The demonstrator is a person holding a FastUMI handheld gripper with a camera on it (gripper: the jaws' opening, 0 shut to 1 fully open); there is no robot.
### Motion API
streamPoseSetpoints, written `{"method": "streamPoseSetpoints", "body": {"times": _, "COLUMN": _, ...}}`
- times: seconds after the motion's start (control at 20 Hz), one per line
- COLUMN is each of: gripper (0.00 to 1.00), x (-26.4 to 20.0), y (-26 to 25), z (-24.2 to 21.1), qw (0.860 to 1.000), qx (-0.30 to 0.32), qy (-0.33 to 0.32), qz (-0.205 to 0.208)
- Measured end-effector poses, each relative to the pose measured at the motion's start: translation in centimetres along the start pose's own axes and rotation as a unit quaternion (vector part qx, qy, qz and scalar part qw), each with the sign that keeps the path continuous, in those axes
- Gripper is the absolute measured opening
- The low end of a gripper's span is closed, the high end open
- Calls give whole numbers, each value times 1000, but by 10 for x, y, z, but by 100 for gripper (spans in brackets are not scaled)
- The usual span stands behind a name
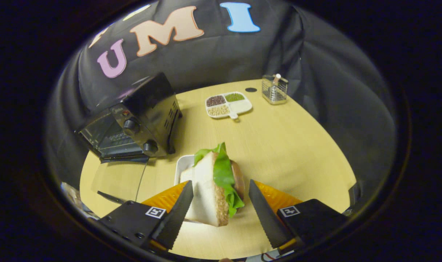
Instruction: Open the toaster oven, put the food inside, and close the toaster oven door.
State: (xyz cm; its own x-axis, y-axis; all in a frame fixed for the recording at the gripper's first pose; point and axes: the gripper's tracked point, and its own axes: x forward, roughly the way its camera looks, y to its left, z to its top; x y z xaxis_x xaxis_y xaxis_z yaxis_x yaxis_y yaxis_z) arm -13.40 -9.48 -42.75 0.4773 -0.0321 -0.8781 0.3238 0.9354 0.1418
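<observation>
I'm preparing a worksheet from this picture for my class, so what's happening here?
A hand-held gripper has a sandwich between its two fingers, lifted just above a white plate on the round wooden table. Whether both fingers press on it is unclear. The toaster oven stands beyond and to the left with its door already down. A divided dish of grains and a wire holder sit further back.

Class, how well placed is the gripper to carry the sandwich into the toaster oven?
Probably yes. The gripper has the sandwich between its fingers, the toaster oven door hangs open, and bare table lies between them.
</observation>
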Motion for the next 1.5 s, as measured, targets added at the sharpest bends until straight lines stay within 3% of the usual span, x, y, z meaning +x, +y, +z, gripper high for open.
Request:
{"method": "streamPoseSetpoints", "body": {"times": 0.15, "gripper": 93, "x": 2, "y": 8, "z": -5, "qw": 999, "qx": 25, "qy": 13, "qz": 15}}
{"method": "streamPoseSetpoints", "body": {"times": 0.45, "gripper": 54, "x": -3, "y": 19, "z": 7, "qw": 996, "qx": 74, "qy": 20, "qz": 41}}
{"method": "streamPoseSetpoints", "body": {"times": 0.65, "gripper": 28, "x": -8, "y": 26, "z": 8, "qw": 998, "qx": 42, "qy": 20, "qz": 42}}
{"method": "streamPoseSetpoints", "body": {"times": 1.05, "gripper": 28, "x": -36, "y": 51, "z": 43, "qw": 997, "qx": 50, "qy": -17, "qz": 50}}
{"method": "streamPoseSetpoints", "body": {"times": 1.5, "gripper": 27, "x": -53, "y": 140, "z": 40, "qw": 981, "qx": 131, "qy": 26, "qz": 142}}
